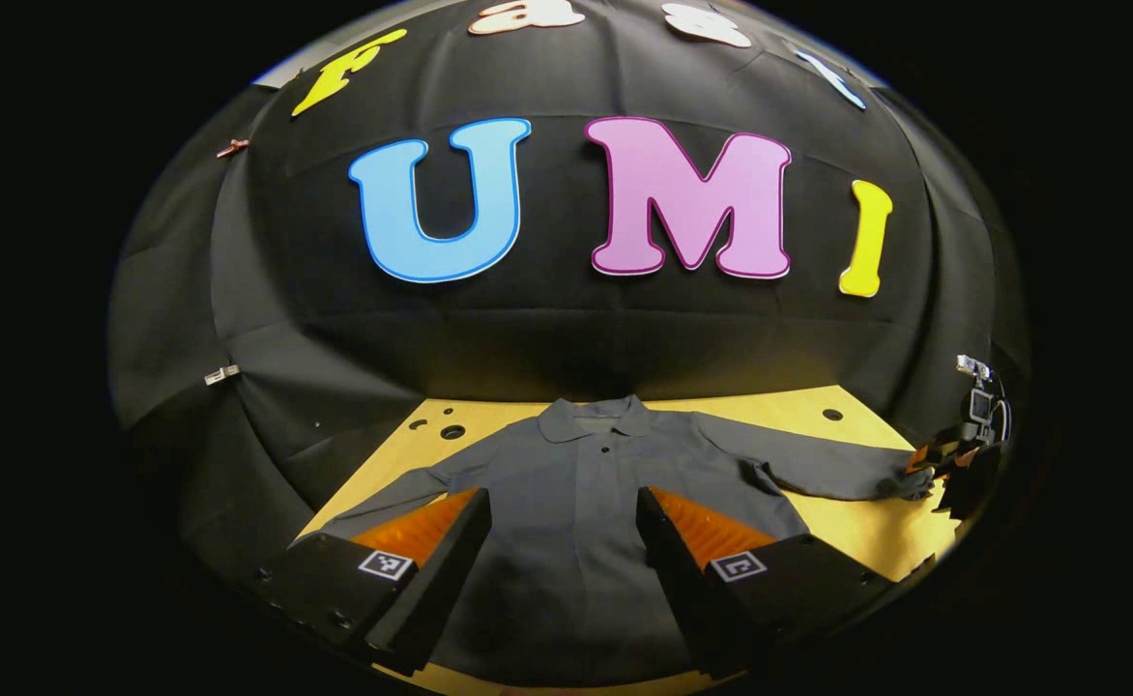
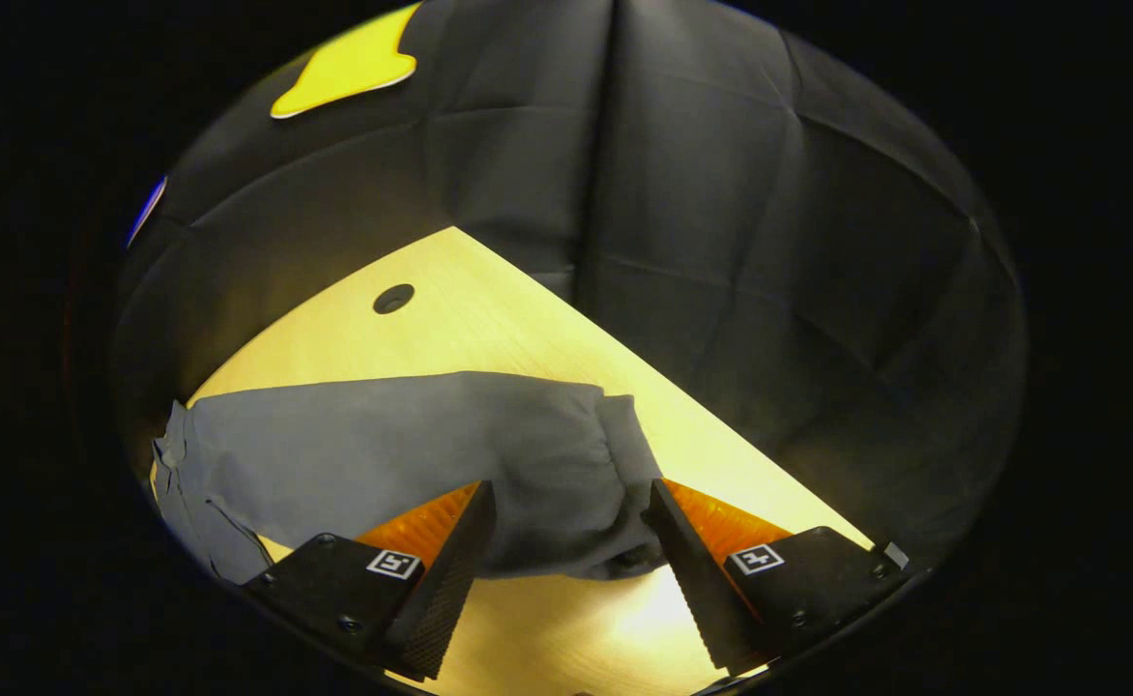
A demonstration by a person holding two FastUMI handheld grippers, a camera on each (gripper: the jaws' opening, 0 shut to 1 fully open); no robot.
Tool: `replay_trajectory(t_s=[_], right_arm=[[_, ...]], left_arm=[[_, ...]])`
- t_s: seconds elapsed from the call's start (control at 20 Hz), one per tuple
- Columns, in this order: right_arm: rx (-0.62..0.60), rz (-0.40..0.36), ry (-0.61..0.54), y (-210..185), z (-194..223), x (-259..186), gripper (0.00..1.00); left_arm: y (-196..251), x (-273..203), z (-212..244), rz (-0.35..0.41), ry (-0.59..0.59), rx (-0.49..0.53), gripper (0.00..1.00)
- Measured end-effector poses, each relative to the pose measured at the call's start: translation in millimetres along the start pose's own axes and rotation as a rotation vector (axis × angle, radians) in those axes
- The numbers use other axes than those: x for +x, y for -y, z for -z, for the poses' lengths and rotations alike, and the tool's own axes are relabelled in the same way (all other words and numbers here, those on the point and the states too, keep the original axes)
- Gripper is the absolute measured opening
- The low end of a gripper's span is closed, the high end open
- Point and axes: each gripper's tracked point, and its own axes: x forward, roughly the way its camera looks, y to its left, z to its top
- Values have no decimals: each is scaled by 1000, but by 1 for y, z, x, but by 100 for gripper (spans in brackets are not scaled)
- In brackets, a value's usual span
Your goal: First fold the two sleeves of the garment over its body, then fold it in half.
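I see the black cloth wall (image 1: 566,329) hanging in creased panels behind the desk (image 1: 857,532), with seams running across it. A small clip (image 1: 221,374) sits on the cloth at the left. The desk is pale yellowish wood with round holes (image 1: 451,432) near its back edge; in the right gripper view one hole (image 2: 393,299) shows, and light glares off the desk's near surface.
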Motion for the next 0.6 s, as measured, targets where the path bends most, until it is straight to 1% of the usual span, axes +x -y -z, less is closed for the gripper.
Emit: replay_trajectory(t_s=[0.3,0.35,0.4,0.45,0.5,0.55,0.6], right_arm=[[41,30,-86,17,14,25,100],[31,34,-75,18,12,25,94],[21,24,-73,14,12,30,94],[6,23,-75,14,12,23,99],[0,16,-72,10,12,26,93],[-9,16,-68,11,11,23,98],[-13,4,-73,8,12,24,98]], left_arm=[[13,3,-3,22,-8,31,96],[15,3,-4,27,-9,37,95],[18,4,-4,33,-10,43,96],[20,4,-4,38,-10,48,96],[22,5,-5,42,-8,53,96],[24,5,-6,45,-8,57,96],[27,6,-5,48,-8,59,96]])
